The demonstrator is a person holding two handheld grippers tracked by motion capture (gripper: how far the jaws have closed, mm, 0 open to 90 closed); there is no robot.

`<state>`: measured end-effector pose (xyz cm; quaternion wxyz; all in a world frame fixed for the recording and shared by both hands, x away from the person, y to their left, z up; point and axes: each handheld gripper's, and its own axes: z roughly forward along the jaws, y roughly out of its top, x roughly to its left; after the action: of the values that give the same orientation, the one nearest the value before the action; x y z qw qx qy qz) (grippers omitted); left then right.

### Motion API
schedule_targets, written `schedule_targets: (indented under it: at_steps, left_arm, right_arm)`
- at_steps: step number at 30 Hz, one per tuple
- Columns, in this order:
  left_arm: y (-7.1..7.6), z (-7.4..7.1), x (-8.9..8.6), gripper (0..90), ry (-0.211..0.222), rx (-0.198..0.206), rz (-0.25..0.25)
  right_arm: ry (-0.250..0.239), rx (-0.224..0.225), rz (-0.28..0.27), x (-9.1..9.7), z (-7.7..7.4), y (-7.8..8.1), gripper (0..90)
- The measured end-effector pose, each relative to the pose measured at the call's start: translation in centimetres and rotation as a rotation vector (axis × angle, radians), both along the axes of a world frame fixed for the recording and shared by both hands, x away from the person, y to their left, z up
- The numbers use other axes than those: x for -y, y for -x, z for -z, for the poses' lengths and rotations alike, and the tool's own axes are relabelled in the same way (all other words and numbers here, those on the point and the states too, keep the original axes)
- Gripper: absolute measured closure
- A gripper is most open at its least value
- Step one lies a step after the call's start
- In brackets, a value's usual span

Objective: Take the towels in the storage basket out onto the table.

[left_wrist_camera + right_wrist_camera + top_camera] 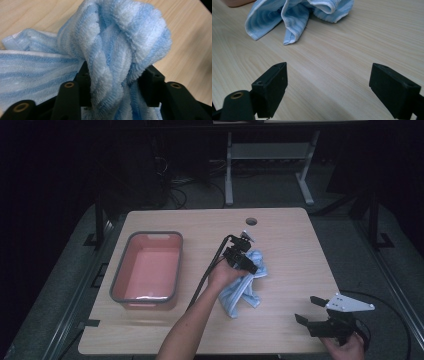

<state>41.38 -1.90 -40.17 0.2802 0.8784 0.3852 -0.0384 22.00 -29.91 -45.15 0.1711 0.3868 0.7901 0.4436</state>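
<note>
From above my side I look forward and down over the whole light wooden bench (285,235), far enough to take in the floor beyond it. My left gripper view sits pressed up against the crumpled blue-and-white striped terry towel (120,42). My right gripper view skims low across the bench (332,65) toward that same towel (287,17), which the high view shares (245,287).

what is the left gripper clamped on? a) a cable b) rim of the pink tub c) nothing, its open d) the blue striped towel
d: in the left gripper view a bunched fold of the blue striped towel is pinched between the jaws of the left gripper.
</note>
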Motion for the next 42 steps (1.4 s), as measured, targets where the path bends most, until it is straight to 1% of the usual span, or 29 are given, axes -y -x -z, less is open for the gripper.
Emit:
schedule_targets:
  at_steps: [3,5,7,9,11,12,15,24,26,28,30,34,36,38,39,40,42]
  left_arm:
    - [0.0,-0.2,-0.1,47.8,0.005,0.0,-0.003]
    - [-0.1,-0.2,-0.2,46.5,-0.008,-0.002,0.005]
    - [-0.1,-0.1,-0.2,45.1,0.006,-0.009,-0.007]
    - [0.0,-0.2,-0.2,44.2,0.004,0.001,-0.008]
    - [0.1,-0.2,-0.2,41.3,0.001,0.003,-0.008]
    - [0.1,-0.3,-0.2,39.9,-0.007,0.007,0.002]
    - [0.2,-0.4,-0.2,37.0,0.007,0.01,-0.006]
    - [0.7,-1.1,-1.0,34.6,0.035,0.018,-0.006]
    - [0.7,-1.2,-1.1,33.8,0.028,0.019,0.001]
    - [0.8,-1.3,-1.3,33.3,0.037,0.019,-0.005]
    - [0.8,-1.4,-1.5,33.1,0.036,0.021,-0.005]
    - [1.1,-1.7,-2.0,32.1,0.052,0.028,-0.013]
    - [1.3,-1.9,-2.2,31.7,0.046,0.034,0.0]
    - [1.5,-2.1,-2.5,31.2,0.05,0.039,0.003]
    - [1.6,-2.2,-2.5,31.1,0.055,0.038,-0.004]
    - [1.7,-2.3,-2.6,30.7,0.052,0.045,0.0]
    - [1.9,-2.4,-2.8,29.3,0.066,0.051,-0.009]
  right_arm:
    - [-0.003,-0.001,-0.002,-0.1,0.0,0.0,14.6]
    - [-0.002,-0.002,-0.002,-0.1,0.0,0.0,14.6]
    - [0.0,-0.002,-0.002,-0.1,0.0,0.0,14.6]
    - [-0.001,-0.003,-0.001,-0.1,0.0,0.0,14.6]
    - [-0.002,-0.001,0.002,-0.1,0.0,0.0,14.6]
    - [-0.002,-0.003,0.002,-0.1,0.0,0.0,14.6]
    - [-0.001,0.0,0.001,-0.1,0.0,0.0,14.6]
    - [-0.002,-0.003,0.005,0.0,-0.1,0.1,14.6]
    - [0.0,-0.007,0.001,-0.1,0.0,0.0,14.6]
    - [0.003,-0.012,-0.004,-0.1,0.2,-0.1,14.6]
    - [0.005,-0.011,-0.006,-0.2,0.2,-0.1,14.6]
    - [0.009,-0.01,-0.008,-0.3,0.2,-0.1,14.6]
    - [0.009,-0.011,-0.007,-0.3,0.2,-0.1,14.6]
    - [0.011,-0.012,-0.007,-0.3,0.1,-0.1,14.6]
    - [0.011,-0.012,-0.005,-0.3,0.1,-0.1,14.6]
    - [0.011,-0.012,-0.004,-0.3,0.1,-0.1,14.6]
    - [0.011,-0.012,-0.005,-0.4,0.1,-0.1,14.6]
